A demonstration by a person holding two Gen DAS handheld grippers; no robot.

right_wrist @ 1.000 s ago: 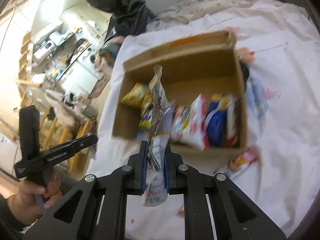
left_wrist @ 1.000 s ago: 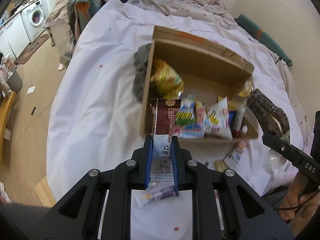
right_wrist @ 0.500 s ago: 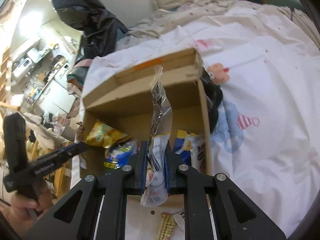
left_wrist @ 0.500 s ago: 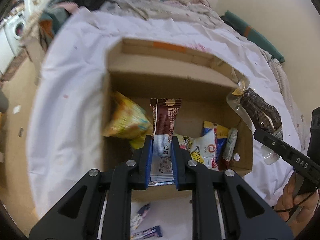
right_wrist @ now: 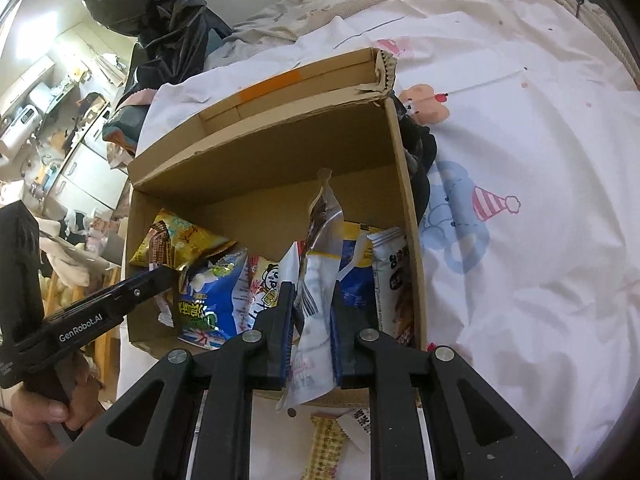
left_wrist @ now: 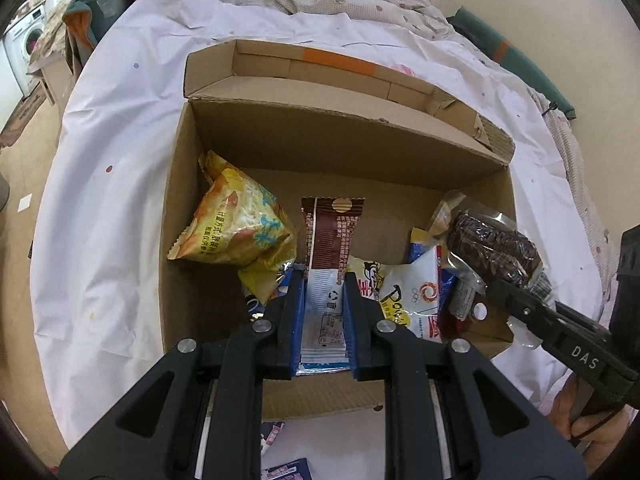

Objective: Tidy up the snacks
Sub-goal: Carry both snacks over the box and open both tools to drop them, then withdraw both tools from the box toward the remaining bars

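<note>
An open cardboard box (left_wrist: pixel 332 148) (right_wrist: pixel 280 152) stands on a white sheet and holds several snack packets. My left gripper (left_wrist: pixel 322 280) is shut on a brown and white wafer packet (left_wrist: pixel 330 240) held upright over the box's near half. My right gripper (right_wrist: pixel 310 292) is shut on a clear packet of dark cookies (right_wrist: pixel 320 248), also seen from the left wrist view (left_wrist: pixel 494 250), over the box's right side. A yellow chip bag (left_wrist: pixel 236 228) leans at the left inside the box.
Loose small packets lie on the sheet in front of the box (right_wrist: pixel 336 436) (left_wrist: pixel 280 468). A dark cloth (right_wrist: pixel 420 156) is bunched against the box's right wall. A black bag (right_wrist: pixel 160 12) and bedding sit behind. The bed edge drops to the floor on the left.
Both grippers have moved forward and down over the box with their packets. The box now fills both views, and the packets hang above the snacks inside.
</note>
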